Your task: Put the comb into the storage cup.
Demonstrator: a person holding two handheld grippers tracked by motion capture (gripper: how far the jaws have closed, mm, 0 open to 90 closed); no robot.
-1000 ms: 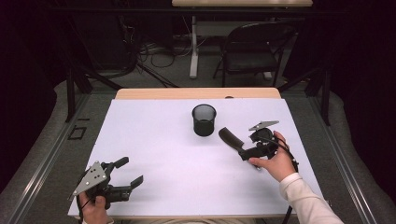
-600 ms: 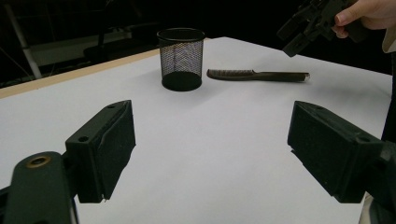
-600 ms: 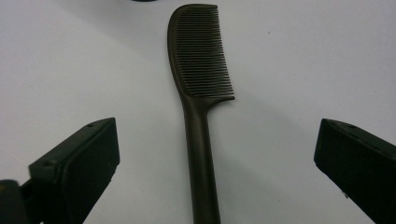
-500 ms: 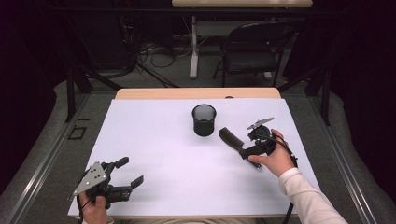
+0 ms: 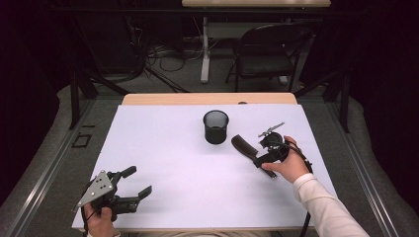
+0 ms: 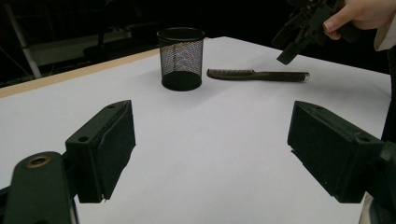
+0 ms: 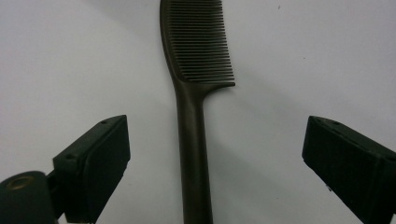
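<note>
The right gripper [image 5: 267, 150] hangs over the comb [image 7: 194, 107] with its jaws wide; they have just been closing a little, and the comb's handle runs up between them, clear of both pads. The comb lies flat on the white table [image 5: 168, 148], on the right half, just right of the black mesh cup [image 5: 216, 127] and not touching it; seen in the left gripper view, its toothed end points toward the cup and its handle away to the right. The cup stands upright near the middle of the far part of the table. The left gripper [image 5: 133, 183] sits at the near left corner, held low in the person's hand, jaws wide apart with nothing between them, well apart from both comb and cup
</note>
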